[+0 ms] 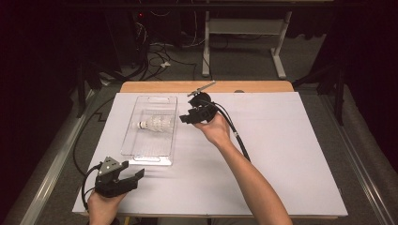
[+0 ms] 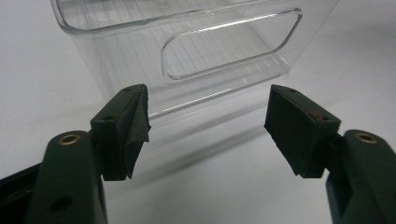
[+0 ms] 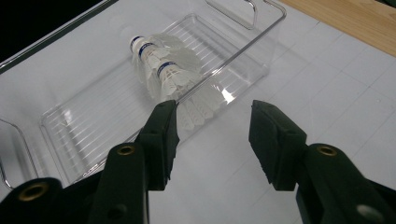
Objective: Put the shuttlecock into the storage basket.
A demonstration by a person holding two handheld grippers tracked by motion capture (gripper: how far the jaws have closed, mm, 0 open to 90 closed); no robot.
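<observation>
A clear plastic tray [image 1: 136, 105] with cut-out handles lies left of centre on the white sheet. Several white shuttlecocks [image 1: 155, 124], nested into one stack, lie on their side inside it. My right gripper [image 1: 184, 117] hovers just past the tray's right wall, pointing at the stack. In the right gripper view its jaws [image 3: 212, 140] stand open over bare sheet with nothing between them, the shuttlecocks [image 3: 168, 72] and tray [image 3: 93, 121] beyond. My left gripper [image 1: 134, 169] rests at the near left, short of the tray's near handle [image 2: 224, 56]. Its jaws [image 2: 208, 133] are open and empty.
The white sheet [image 1: 281, 154] covers most of the wooden table [image 1: 263, 86], whose bare strip shows along the far edge. A thin grey rod [image 1: 202, 88] lies there behind my right hand. Desk legs [image 1: 279, 51] and cables [image 1: 159, 56] sit on the floor beyond.
</observation>
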